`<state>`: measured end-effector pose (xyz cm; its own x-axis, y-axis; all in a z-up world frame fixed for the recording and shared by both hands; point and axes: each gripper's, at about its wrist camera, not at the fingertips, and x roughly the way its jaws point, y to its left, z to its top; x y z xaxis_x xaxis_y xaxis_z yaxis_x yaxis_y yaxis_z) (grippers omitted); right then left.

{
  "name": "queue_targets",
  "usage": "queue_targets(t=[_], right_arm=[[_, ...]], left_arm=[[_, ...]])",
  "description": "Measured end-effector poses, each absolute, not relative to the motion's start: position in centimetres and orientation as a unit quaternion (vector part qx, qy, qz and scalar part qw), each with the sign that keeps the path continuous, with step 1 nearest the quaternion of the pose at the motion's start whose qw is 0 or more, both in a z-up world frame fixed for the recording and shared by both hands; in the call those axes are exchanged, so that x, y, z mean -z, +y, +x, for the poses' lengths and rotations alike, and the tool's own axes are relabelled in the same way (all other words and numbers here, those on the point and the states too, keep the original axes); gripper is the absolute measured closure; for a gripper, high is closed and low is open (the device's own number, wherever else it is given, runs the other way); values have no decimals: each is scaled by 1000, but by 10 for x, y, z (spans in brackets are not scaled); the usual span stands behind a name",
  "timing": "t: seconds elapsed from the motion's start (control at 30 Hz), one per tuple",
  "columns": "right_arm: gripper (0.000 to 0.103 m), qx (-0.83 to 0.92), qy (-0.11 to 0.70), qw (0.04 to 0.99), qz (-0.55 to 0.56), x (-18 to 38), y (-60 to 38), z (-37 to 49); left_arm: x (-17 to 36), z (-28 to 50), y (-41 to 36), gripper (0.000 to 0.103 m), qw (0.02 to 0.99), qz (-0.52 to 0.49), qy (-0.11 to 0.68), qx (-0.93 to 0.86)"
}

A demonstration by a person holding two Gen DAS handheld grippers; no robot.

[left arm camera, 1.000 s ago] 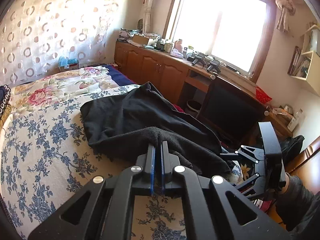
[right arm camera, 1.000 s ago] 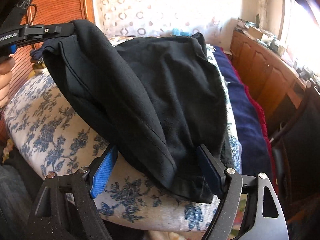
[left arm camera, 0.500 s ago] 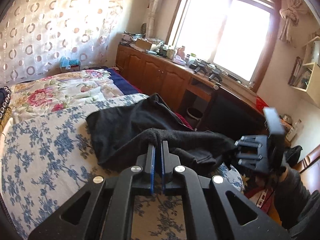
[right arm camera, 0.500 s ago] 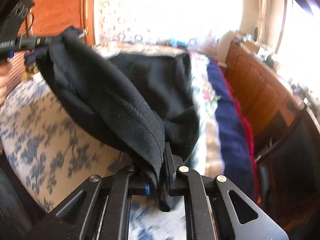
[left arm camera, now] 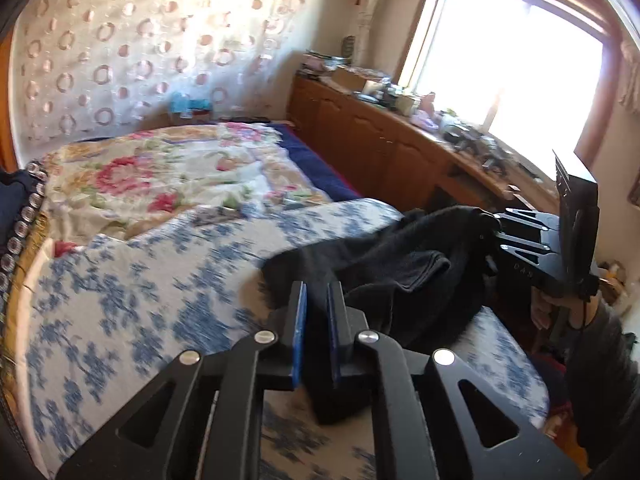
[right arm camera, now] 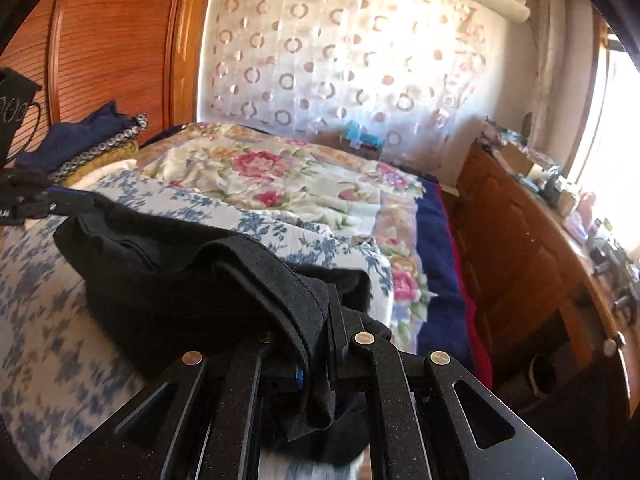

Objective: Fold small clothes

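Left wrist view: left gripper has its blue-padded jaws nearly together, pinching a fold of the black garment, which runs between them and hangs out below. Ahead and to the right of the jaws the garment stretches in a slack bunch over the blue-flowered bedspread to the right gripper, which grips its far end (a hand shows under that gripper). A wooden cabinet stands beyond, to the right. Right wrist view: right gripper has its jaws pressed onto a thick bunch of the black garment, which drapes over them. From the jaws the cloth extends left to the left gripper at the frame edge (its jaws are hidden here). Motion blur softens the bedspread.
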<state>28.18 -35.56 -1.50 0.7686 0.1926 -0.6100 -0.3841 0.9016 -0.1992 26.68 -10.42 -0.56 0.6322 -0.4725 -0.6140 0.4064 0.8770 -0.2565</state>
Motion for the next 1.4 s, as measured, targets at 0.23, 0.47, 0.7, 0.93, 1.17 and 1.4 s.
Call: queue_targets(t=[0.23, 0.47, 0.7, 0.93, 1.17, 1.4], right_arm=[[98, -171, 324, 919, -146, 31, -351, 323], [52, -125, 343, 925, -108, 31, -366, 354], [45, -97, 333, 935, -72, 13, -394, 350], [40, -110, 343, 931, -61, 15, -403, 322], [40, -125, 373, 918, -57, 36, -398, 324], [40, -152, 384, 910, -42, 44, -393, 346]], left_arm=[[18, 290, -94, 82, 897, -40, 373, 233], [35, 293, -113, 74, 874, -21, 405, 266], [48, 324, -124, 73, 873, -18, 419, 247], [57, 360, -104, 73, 895, -28, 413, 166], [44, 337, -91, 73, 899, -40, 392, 190], [41, 318, -105, 71, 889, -21, 397, 228]])
